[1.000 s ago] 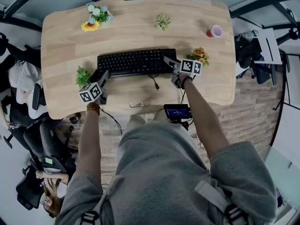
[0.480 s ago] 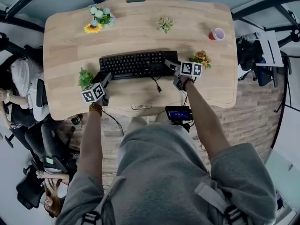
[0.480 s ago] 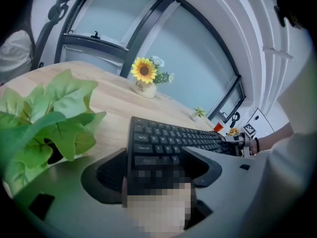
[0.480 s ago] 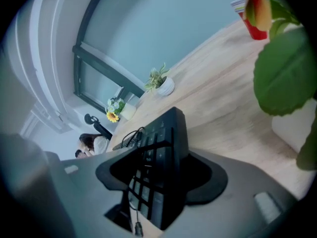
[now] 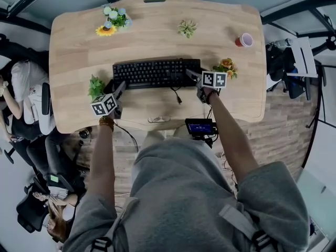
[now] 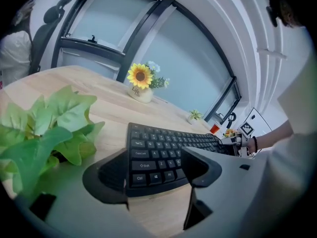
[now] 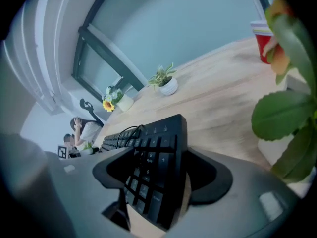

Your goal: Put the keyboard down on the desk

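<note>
At the left of the pale wooden desk [image 5: 73, 46] a small green plant [image 5: 94, 85] stands just beside the left gripper [image 6: 153, 171]; that gripper's jaws are closed on the front-left corner of the black keyboard [image 5: 155, 72], with no gap showing at either side in the left gripper view; the keyboard lies along the middle of the desk and looks to rest flat on the wood, so the setting-down seems all but done; its cable [image 5: 176, 93] trails from the front edge toward the person; at the keyboard's right end the right gripper [image 7: 161, 177] has just been opening its jaws, which now stand wide with the number-pad end between them and a strip of bare wood showing beside one jaw, so nothing is pinched there; just to the right of it sits a pot of orange flowers [image 5: 226, 65], and a red cup [image 5: 243, 40] stands well apart at the far right. The likely trouble from here is at the left: drawing that hand back before the jaws part would drag or slew the keyboard, perhaps into the green plant; at the right, a careless withdrawal could catch a jaw on the keyboard's end and nudge it, or brush the flower pot; the loose cable could also snag on either wrist.
</note>
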`<state>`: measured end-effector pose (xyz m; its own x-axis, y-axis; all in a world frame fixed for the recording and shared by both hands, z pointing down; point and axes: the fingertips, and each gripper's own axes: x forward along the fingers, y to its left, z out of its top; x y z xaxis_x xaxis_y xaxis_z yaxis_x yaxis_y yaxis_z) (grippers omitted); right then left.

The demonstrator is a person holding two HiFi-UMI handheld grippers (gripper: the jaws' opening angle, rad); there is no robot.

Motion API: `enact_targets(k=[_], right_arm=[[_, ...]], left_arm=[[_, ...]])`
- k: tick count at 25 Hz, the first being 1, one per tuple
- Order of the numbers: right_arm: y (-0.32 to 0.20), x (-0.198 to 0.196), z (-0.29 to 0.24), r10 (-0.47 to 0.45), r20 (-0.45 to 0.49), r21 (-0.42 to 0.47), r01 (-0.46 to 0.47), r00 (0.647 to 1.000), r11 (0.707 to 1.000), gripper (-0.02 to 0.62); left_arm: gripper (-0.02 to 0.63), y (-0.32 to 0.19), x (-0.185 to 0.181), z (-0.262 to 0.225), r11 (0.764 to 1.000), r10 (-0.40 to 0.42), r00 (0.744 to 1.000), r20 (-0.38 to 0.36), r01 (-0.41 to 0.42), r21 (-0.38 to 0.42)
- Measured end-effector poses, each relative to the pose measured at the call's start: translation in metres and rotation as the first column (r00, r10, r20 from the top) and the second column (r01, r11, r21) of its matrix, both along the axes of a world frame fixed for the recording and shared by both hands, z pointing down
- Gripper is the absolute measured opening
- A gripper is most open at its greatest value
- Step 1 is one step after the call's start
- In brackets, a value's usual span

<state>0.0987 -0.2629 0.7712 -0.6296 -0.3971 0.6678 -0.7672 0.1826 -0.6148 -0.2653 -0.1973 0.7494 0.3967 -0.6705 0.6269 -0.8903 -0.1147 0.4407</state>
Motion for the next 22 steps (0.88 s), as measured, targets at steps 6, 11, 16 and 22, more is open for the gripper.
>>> enact_targets(k=[6, 11, 16, 22], right_arm=[[0.01, 0.016, -0.006, -0.1, -0.216, 0.081, 0.12, 0.971, 0.989, 0.33], [0.024, 0.013, 0.003, -0.099, -0.197, 0.029, 0.106, 0.975, 0.994, 0.33], [0.025, 0.014, 0.012, -0.112, -0.262, 0.014, 0.119, 0.959, 0.993, 0.319], [0.012, 0.013, 0.014, -0.116, -0.27, 0.004, 0.121, 0.956, 0.993, 0.319]], left_arm=[[0.327, 0.001, 0.0, -0.004, 0.999, 0.036, 0.999, 0.029, -0.035, -0.014], [0.321, 0.006, -0.001, 0.007, 0.996, 0.04, 0.997, 0.068, -0.035, -0.078], [0.257, -0.002, -0.005, 0.009, 0.993, 0.041, 0.995, 0.096, -0.03, -0.113], [0.241, -0.017, -0.007, 0.01, 0.992, 0.052, 0.99, 0.13, -0.036, -0.124]])
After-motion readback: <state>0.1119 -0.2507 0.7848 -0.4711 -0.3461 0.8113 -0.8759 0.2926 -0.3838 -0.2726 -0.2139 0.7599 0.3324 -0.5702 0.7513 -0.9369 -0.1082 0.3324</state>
